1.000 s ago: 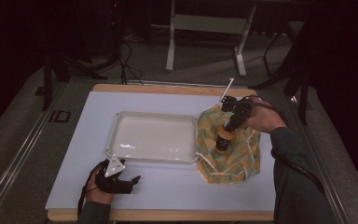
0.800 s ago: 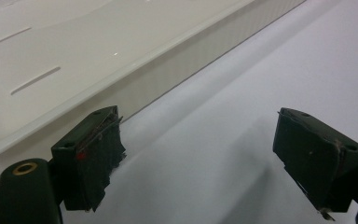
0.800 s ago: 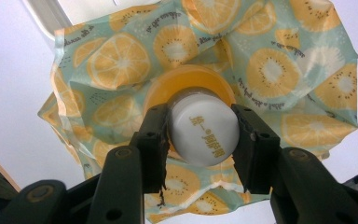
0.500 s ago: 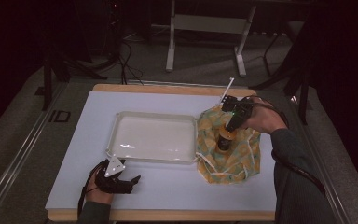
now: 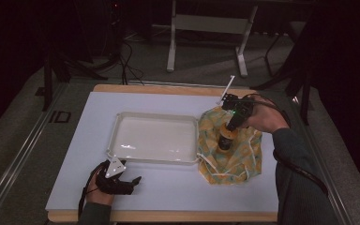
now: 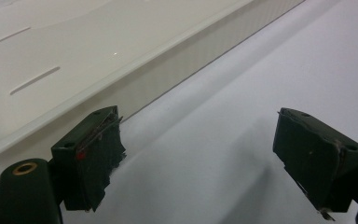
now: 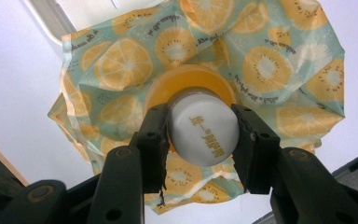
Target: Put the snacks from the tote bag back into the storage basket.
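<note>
The right tool (image 7: 200, 140) is clenched on the white cap of a small orange bottle (image 5: 225, 138), which stands upright on a citrus-print cloth bag (image 5: 243, 154) beside the white plastic tray (image 5: 122, 126). The left tool (image 6: 196, 154) rests released on the white desk (image 5: 168, 192).

The high view looks forward and down from above the near edge, taking in the whole worktop (image 5: 168, 197). The left gripper view sits low and close, facing the tray (image 6: 121, 70), also seen from above. The right gripper view looks steeply down, close over the patterned cloth (image 7: 279, 70), likewise shared.
</note>
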A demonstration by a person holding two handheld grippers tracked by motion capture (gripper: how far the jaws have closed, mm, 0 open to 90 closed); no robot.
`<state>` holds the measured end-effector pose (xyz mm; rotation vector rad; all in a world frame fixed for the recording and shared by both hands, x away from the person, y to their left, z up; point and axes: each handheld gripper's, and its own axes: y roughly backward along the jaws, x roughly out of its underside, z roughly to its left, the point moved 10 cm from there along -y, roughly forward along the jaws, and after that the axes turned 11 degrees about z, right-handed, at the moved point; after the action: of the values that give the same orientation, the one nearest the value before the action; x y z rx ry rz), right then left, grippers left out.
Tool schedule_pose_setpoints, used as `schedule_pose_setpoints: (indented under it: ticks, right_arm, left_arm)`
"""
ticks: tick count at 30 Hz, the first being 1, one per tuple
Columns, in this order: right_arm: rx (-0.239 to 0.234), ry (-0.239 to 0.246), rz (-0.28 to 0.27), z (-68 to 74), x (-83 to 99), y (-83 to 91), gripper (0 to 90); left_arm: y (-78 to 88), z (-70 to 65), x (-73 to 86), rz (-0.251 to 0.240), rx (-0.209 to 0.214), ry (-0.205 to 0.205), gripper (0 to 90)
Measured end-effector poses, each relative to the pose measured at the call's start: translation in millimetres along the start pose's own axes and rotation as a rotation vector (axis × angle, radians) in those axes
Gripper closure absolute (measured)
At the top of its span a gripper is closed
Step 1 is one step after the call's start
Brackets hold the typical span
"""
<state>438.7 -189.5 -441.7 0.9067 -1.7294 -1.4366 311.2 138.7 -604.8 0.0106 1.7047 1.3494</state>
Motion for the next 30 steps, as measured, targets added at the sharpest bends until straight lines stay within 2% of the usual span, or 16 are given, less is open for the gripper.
schedule_pose_setpoints:
  ticks: [13, 26, 30]
  right_arm:
    - [0.001, -0.020, -0.015, -4.0, 0.6, 13.5, 59.0]
    - [0.013, -0.027, -0.019, -6.9, -0.3, 19.8, 59.0]
    - [0.026, -0.034, -0.038, -9.8, 0.1, 24.5, 59.0]
  left_arm:
    - [0.3, 0.5, 0.0, -0.001, -0.003, 0.000, 15.7]
    - [0.8, 0.5, -0.1, -0.005, -0.004, 0.000, 15.7]
    - [0.6, 0.5, 0.0, -0.003, -0.002, 0.000, 15.7]
